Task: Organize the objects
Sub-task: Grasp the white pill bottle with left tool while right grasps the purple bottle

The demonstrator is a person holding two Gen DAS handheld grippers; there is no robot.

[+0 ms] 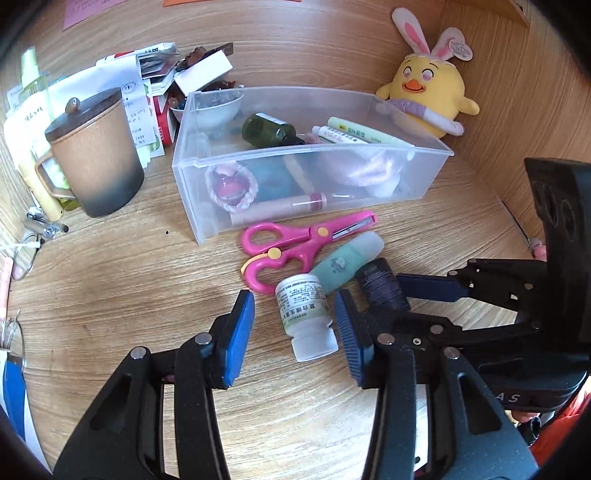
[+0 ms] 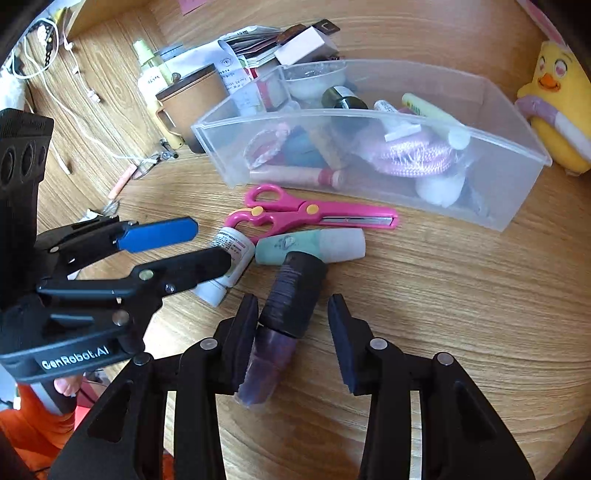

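Bright daylight, soft shadows, fisheye-warped dark edges.

A lidded brown mug [image 1: 94,155], papers [image 1: 122,77] and a yellow plush chick [image 1: 428,88] crowd the wooden desk [image 1: 110,280].

I see a light wooden desktop [image 1: 110,288] with wavy grain filling both views. In the left wrist view a wooden side panel [image 1: 517,110] rises at the upper right of the frame, meeting the desk in a corner. A pink paper note [image 1: 75,11] hangs at the upper left. Soft daylight leaves pale glare across the wood.
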